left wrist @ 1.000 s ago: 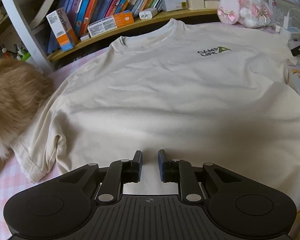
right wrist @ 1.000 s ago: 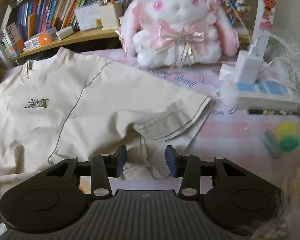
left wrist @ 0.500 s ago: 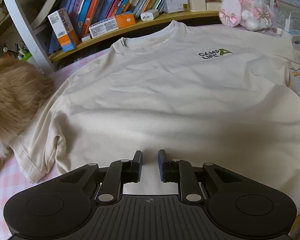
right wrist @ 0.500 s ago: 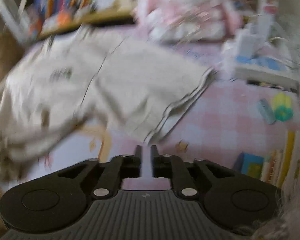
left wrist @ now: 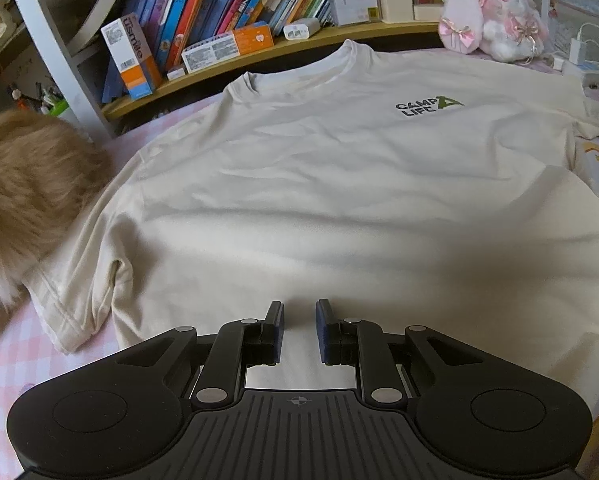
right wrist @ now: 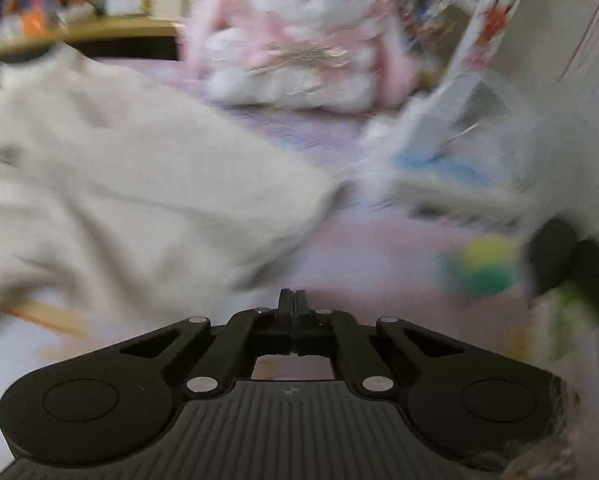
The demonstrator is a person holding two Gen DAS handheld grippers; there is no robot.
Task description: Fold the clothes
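A cream T-shirt (left wrist: 339,184) with a "CAMP LIFE" print lies spread face up on a pink checked cover (left wrist: 3,364). My left gripper (left wrist: 300,314) sits low over the shirt's bottom hem, open with a narrow gap; flat fabric shows under the gap and nothing is pinched. In the blurred right wrist view the T-shirt (right wrist: 119,184) shows its right sleeve (right wrist: 283,204) just ahead and left of my right gripper (right wrist: 293,300). Its jaws are closing and the pads meet with nothing between them, above the pink cover.
A bookshelf (left wrist: 259,12) runs along the far side behind the collar. A pink and white plush rabbit (right wrist: 299,40) sits at the back right, near a white charger and cable (right wrist: 439,152). A brown furry mass (left wrist: 23,192) lies by the left sleeve. A yellow-green toy (right wrist: 487,264) lies right.
My right gripper went from open to fully closed while swinging quickly; its view is smeared and sits lower, beside the sleeve. The left gripper and the shirt's body stayed put.
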